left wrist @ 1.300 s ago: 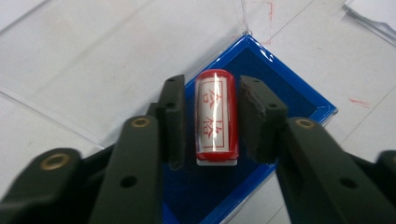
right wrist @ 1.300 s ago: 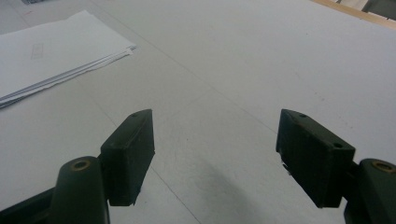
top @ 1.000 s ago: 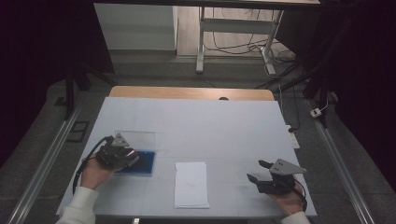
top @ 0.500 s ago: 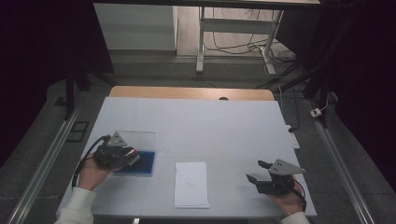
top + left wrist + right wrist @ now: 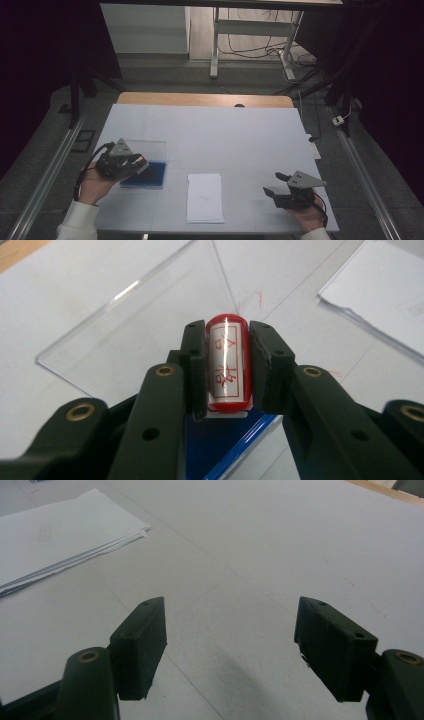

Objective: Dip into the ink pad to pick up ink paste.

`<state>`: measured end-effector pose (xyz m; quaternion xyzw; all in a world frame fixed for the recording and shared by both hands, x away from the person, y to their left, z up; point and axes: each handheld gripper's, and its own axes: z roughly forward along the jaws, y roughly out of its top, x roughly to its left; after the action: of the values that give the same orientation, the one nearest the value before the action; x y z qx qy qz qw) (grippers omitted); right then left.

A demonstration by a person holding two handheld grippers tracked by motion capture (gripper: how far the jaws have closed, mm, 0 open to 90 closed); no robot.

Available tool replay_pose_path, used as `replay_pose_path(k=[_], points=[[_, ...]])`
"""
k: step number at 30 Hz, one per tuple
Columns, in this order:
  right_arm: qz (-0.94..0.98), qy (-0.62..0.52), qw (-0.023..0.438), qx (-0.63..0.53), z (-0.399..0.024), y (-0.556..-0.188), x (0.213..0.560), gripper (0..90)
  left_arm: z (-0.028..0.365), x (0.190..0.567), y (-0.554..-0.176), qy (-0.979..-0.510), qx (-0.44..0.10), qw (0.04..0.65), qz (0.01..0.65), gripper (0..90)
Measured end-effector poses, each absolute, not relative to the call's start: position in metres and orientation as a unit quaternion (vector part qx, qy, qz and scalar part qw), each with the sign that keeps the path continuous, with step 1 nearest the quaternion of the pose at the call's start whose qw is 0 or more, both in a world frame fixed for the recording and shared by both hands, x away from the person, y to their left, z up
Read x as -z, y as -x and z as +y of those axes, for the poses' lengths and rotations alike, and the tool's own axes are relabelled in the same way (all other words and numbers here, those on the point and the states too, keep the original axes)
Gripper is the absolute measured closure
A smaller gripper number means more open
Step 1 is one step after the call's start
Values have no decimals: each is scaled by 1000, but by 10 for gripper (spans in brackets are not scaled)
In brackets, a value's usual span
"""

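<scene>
Stamp [image 5: 227, 362] first: a red-rimmed rubber stamp with red characters on its white face sits clamped between the two black pads of my left gripper [image 5: 227, 365], one pad pressed to each of its long sides. In the high view that left gripper [image 5: 131, 164] hangs over the near left part of the white table [image 5: 225, 135], with the stamp's red end poking out toward the middle. Right below the stamp lies the blue ink pad [image 5: 220, 450], and its clear plastic lid [image 5: 145, 320] lies flat on the table just beyond, touching the pad's far edge. From above, the blue ink pad [image 5: 146, 175] lies beside my left hand [image 5: 92, 185].

Near the front centre lies a stack of white paper [image 5: 205, 197], well apart from both grippers. My right gripper [image 5: 230, 645] hovers low over bare table with its jaws spread wide and nothing between them; the paper's corner [image 5: 65, 535] lies off to its far left. In the high view my right gripper [image 5: 280, 186] sits near the table's front right corner.
</scene>
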<state>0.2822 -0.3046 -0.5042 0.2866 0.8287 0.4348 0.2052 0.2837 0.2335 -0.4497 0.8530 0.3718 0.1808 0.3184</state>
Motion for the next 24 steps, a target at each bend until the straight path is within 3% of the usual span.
replay_pose_path(k=[24], points=[[832,-289,199,-430,-304,-283,508,286,231,465,-297,-867,-159,285,378,704]])
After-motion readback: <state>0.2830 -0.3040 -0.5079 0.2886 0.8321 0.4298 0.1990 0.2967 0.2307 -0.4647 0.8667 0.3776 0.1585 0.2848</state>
